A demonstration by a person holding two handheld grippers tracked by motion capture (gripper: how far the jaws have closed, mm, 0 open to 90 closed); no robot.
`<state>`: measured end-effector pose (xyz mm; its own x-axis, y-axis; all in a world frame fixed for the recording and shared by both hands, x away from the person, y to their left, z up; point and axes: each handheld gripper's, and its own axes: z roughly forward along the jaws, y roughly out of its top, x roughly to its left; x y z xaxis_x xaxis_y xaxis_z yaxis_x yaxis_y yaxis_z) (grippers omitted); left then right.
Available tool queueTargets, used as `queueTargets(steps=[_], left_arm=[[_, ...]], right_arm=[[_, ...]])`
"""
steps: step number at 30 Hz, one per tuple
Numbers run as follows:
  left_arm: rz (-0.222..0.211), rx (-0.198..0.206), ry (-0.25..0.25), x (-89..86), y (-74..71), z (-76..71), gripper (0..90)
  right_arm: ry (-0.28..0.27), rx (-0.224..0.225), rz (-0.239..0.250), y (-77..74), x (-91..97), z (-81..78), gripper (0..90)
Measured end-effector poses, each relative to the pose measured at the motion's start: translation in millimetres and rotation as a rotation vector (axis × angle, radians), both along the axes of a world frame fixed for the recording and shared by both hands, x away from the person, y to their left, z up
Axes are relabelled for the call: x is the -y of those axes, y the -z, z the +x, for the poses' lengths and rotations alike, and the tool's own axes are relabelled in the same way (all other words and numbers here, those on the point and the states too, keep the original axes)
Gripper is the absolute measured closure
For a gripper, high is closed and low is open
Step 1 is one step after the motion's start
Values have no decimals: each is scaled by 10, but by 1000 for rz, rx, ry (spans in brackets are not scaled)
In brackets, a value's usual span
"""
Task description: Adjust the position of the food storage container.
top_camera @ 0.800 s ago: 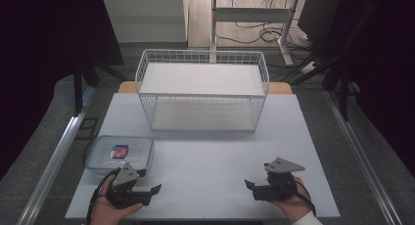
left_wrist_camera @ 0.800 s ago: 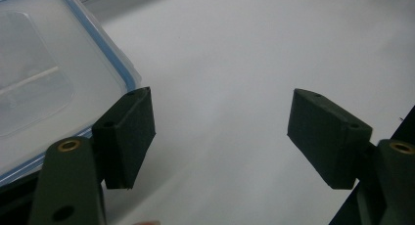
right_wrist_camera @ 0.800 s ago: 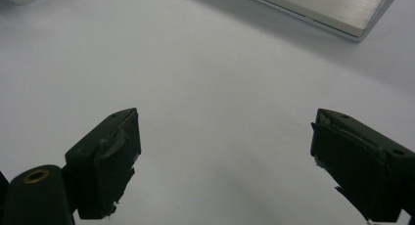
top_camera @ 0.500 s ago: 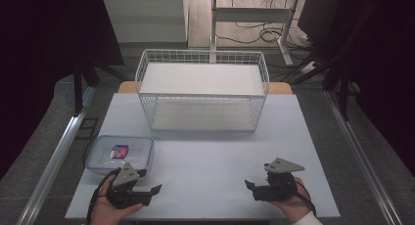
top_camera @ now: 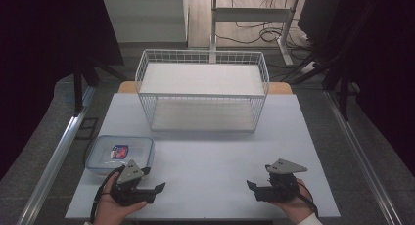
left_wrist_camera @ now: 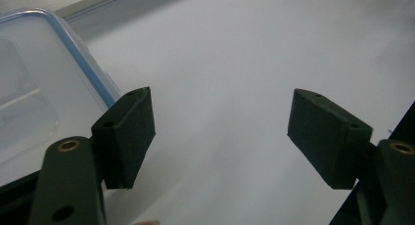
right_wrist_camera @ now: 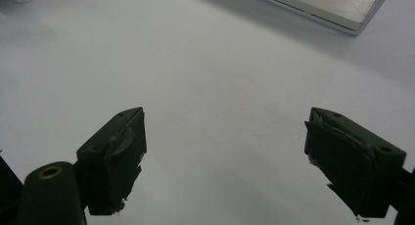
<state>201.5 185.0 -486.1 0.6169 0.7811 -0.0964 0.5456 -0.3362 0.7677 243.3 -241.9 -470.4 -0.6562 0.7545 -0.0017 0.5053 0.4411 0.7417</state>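
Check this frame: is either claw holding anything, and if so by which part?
Nothing is held. The left claw and the right claw both stand open over the bare table; the lidded container lies untouched beside the left one.

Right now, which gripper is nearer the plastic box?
Left. The left gripper sits just in front of the plastic box, beside its near corner. The right gripper is far across the table.

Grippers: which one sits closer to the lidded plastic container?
The left gripper: the plastic container lies just beyond it, while the right gripper rests across the table.
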Motion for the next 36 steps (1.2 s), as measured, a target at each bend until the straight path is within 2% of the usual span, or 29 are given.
queueTargets(steps=[6, 14, 19, 24, 28, 35, 36], left_arm=[[1, 13, -22, -25, -151, 29, 254], [-26, -37, -48, -78, -296, 188, 255], [-22, -29, -48, -126, -399, 232, 255], [-29, -29, -112, -301, -541, 270, 259], [-37, -32, -137, -434, -594, 299, 259], [-51, -46, -169, -626, -597, 366, 269], [-47, -53, -187, -687, -573, 404, 278]], right_arm=[[-16, 0, 2, -7, 41, 18, 173], [6, 0, 12, -15, 143, 52, 189], [15, 1, 13, -12, 158, 47, 193], [18, -4, 1, 6, 142, 49, 196], [18, -8, -5, 16, 128, 44, 197], [22, -7, -13, 25, 120, 40, 197], [25, -7, -17, 30, 119, 42, 197]])
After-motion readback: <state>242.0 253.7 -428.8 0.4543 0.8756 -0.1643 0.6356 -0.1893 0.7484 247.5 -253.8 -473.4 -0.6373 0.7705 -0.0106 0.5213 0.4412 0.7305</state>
